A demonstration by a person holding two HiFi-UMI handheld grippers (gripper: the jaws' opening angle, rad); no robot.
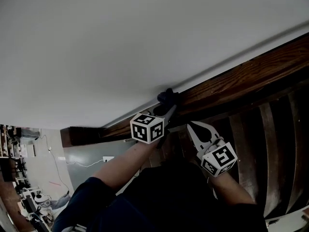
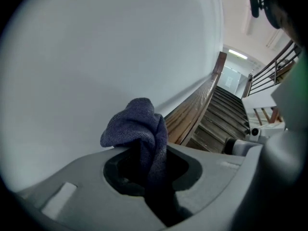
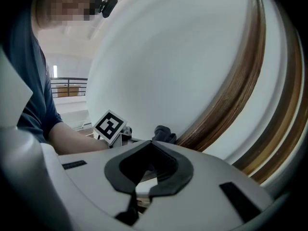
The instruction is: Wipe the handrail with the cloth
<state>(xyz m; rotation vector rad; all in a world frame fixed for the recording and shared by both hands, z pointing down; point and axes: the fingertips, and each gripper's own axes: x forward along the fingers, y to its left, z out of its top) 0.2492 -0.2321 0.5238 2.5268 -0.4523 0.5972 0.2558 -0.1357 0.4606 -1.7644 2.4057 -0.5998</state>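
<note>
A dark wooden handrail [image 1: 241, 76] runs on a slant along the white wall [image 1: 120, 42]. My left gripper [image 1: 168, 108] is shut on a bunched dark blue cloth [image 1: 165, 95], which presses against the rail's upper edge. In the left gripper view the cloth [image 2: 137, 124] sticks out past the jaws [image 2: 142, 148], with the handrail [image 2: 195, 105] running on just beyond it. My right gripper [image 1: 191, 126] hangs just below the rail, to the right of the left one, shut with nothing in it. From the right gripper [image 3: 150, 146] I see the cloth [image 3: 164, 133] against the handrail [image 3: 231, 95].
Wooden stairs [image 2: 216, 119] run on beside the handrail, with a dark metal railing [image 2: 274, 71] at the far side. Dark wooden slats [image 1: 270, 144] lie below the rail on the right. A cluttered room [image 1: 19, 178] shows at the lower left. The person's forearms fill the bottom middle.
</note>
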